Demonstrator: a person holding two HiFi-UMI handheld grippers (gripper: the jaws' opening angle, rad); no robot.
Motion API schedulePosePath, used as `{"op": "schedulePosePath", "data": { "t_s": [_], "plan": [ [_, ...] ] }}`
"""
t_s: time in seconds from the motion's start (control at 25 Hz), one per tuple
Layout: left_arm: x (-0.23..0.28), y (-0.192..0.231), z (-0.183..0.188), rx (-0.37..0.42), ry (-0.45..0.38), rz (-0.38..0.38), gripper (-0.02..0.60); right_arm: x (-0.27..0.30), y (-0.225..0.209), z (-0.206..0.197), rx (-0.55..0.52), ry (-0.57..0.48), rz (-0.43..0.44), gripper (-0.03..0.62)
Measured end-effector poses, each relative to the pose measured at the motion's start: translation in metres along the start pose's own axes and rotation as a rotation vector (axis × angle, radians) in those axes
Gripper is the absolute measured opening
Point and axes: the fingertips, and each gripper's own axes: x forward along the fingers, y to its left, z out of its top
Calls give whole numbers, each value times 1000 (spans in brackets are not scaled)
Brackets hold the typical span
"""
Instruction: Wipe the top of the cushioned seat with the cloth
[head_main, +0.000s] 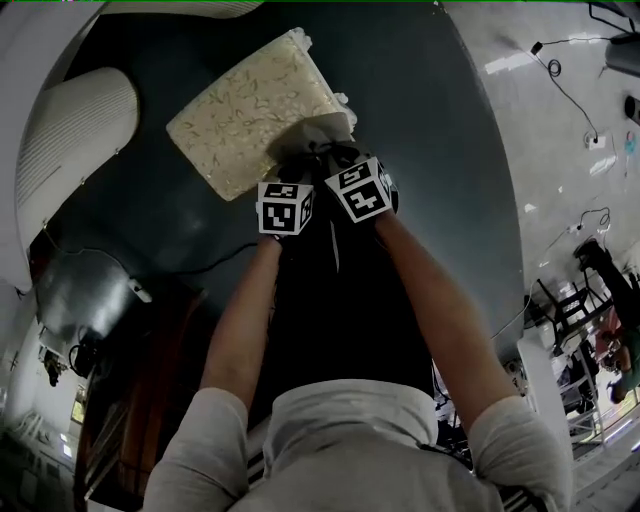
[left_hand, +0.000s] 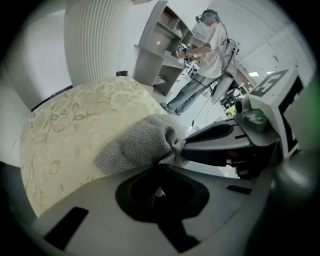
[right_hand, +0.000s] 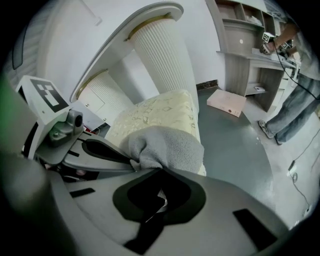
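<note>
Clamping the cloth (left_hand: 137, 145) together, left claw (left_hand: 160, 167) & right claw (right_hand: 160, 172) sit at the seat (head_main: 245, 105) edge. Most of top prob. not yet wiped.

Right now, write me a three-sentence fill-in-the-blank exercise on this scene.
The cloth is ____ in colour.
The left gripper and the right gripper are both ____ on it.
Beyond the cushioned seat, a person is ____, not sitting.
Missing words: grey; shut; standing.
</note>
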Motion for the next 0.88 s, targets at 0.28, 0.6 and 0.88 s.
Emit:
{"op": "schedulePosePath", "data": {
  "t_s": [0.28,0.6,0.88],
  "plan": [
    [8,-15,16,115,33,-37,18,-10,-25,-2,79,-50,-59,14],
    [15,-19,40,228,76,-64,18,-13,-46,8,167,-99,-94,14],
    [15,-18,51,281,106,-86,18,-11,-53,16,228,-113,-100,14]
  ]
}}
